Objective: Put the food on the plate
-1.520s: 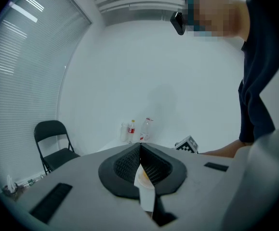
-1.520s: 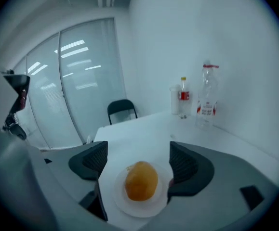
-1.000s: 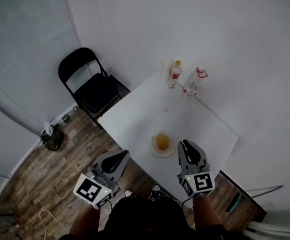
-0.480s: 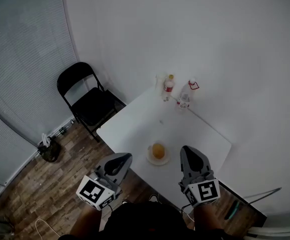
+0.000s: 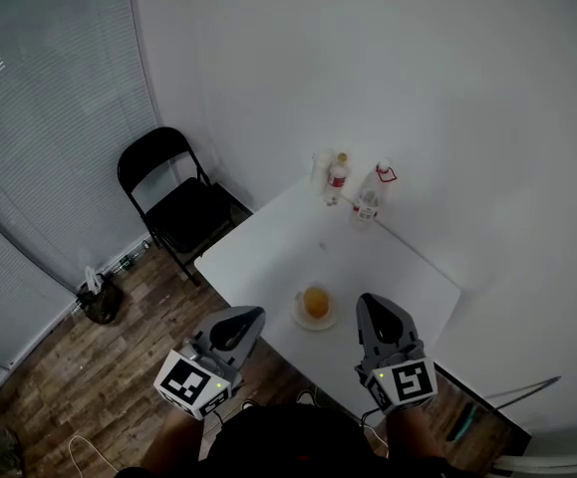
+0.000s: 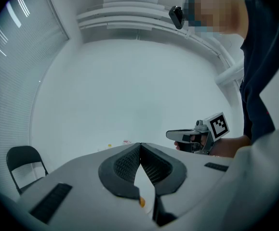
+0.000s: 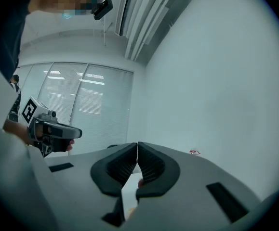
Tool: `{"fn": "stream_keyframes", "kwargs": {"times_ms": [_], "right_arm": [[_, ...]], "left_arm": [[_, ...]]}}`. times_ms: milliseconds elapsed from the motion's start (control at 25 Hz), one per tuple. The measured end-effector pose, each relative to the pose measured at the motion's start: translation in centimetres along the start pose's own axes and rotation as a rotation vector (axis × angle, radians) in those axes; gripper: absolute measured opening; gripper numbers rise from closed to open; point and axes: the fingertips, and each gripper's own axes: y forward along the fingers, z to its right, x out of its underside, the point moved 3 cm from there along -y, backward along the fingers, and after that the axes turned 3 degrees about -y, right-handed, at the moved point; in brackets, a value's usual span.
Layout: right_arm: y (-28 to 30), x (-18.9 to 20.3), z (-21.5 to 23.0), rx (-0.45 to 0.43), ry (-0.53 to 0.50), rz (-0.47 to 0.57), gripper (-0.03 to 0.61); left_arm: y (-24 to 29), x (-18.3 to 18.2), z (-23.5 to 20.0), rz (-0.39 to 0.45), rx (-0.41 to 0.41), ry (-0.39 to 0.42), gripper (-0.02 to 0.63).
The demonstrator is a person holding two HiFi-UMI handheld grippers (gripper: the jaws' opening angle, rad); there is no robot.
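An orange piece of food (image 5: pixel 316 302) lies on a small white plate (image 5: pixel 302 319) near the front edge of the white table (image 5: pixel 268 252). My left gripper (image 5: pixel 246 318) hovers off the table's front left edge, shut and empty. To the right of the plate, over the front edge, my right gripper (image 5: pixel 367 304) is also shut with nothing in it. In the left gripper view the jaws (image 6: pixel 140 144) meet at the tips, and the food (image 6: pixel 141 202) shows through the gap below them. The right gripper view shows its jaws (image 7: pixel 137 144) pressed together.
Two bottles (image 5: pixel 338 179) (image 5: pixel 369 197) and a clear cup (image 5: pixel 319 168) stand at the table's far corner by the wall. A black folding chair (image 5: pixel 173 195) stands to the left. A dark bag (image 5: pixel 99 297) sits on the wooden floor. Blinds cover the left wall.
The head view has tilted, so the table and bottles sit a little lower in the picture. Both grippers stay near the table's front edge beside the plate.
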Motion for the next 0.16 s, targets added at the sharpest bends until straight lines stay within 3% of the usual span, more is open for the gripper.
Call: {"fn": "stream_keyframes", "kwargs": {"times_ms": [160], "right_arm": [[-0.03, -0.11, -0.33, -0.003, 0.022, 0.002, 0.025]], "left_arm": [[0.15, 0.03, 0.34, -0.003, 0.006, 0.004, 0.020]]}}
